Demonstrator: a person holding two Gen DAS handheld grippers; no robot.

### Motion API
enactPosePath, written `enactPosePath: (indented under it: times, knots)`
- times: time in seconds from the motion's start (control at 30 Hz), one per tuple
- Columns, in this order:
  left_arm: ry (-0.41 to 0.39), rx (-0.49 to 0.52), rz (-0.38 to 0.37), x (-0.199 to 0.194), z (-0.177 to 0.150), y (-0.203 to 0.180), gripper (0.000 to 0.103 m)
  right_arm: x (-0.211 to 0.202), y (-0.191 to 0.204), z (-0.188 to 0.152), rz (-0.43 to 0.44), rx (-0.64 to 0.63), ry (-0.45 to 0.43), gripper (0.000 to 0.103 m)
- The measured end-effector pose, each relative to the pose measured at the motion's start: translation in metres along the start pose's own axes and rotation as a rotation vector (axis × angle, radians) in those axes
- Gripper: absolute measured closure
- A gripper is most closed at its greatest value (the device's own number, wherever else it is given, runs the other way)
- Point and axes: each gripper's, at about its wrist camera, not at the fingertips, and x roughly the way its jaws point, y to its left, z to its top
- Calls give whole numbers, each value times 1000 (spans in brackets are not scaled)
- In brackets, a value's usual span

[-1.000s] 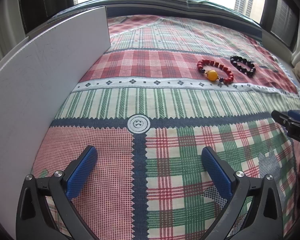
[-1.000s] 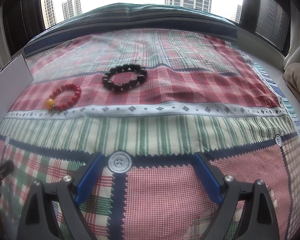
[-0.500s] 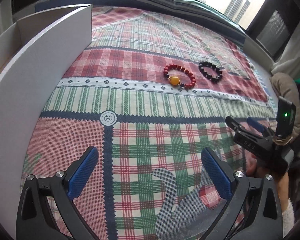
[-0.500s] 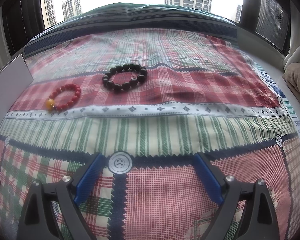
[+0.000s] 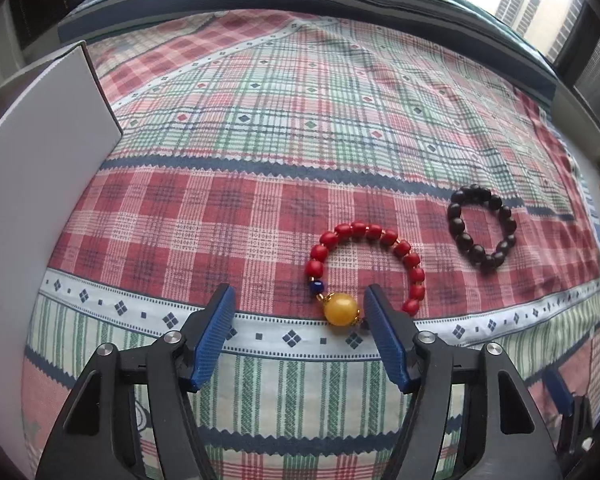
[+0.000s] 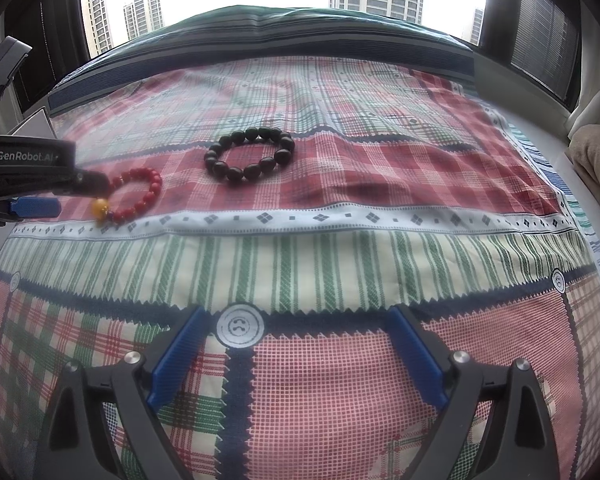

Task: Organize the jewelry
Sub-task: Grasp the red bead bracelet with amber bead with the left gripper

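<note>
A red bead bracelet (image 5: 370,232) with one large yellow bead (image 5: 340,309) lies on the plaid bedcover; a dark bead bracelet (image 5: 458,224) lies to its right. My left gripper (image 5: 299,296) hovers low over the red bracelet's near side, its jaws closing. The yellow bead sits between them, close to the right pad (image 5: 384,336), while the left pad is well clear. In the right wrist view the red bracelet (image 6: 154,184) and dark bracelet (image 6: 252,170) lie ahead, the left gripper (image 6: 80,194) reaching in from the left. My right gripper (image 6: 298,316) stands open over bare cloth.
A white box (image 5: 40,184) with a tall wall stands at the left edge of the bedcover (image 5: 260,140). A window with high-rise buildings lies beyond the far edge. A beige cushion (image 6: 596,156) sits at the right. The right gripper (image 5: 568,404) shows at the lower right.
My left gripper has moved forward and right to the red bracelet and its jaws have narrowed around the yellow bead. The right gripper has stayed still.
</note>
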Motion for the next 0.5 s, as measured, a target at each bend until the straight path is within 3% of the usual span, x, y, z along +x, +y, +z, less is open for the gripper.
enactPosePath:
  times: [0.03, 0.07, 0.23, 0.5]
  knots:
    - [-26, 19, 26, -1, -3, -2, 59, 0, 0, 0, 1, 1, 0, 9]
    - [-44, 40, 35, -2, -6, -3, 88, 0, 0, 0, 1, 1, 0, 9]
    - [-31, 98, -29, -16, -22, 16, 87, 0, 0, 0, 0, 1, 1, 9]
    - [13, 155, -95, -58, -78, 72, 86, 0, 0, 0, 0, 1, 1, 9]
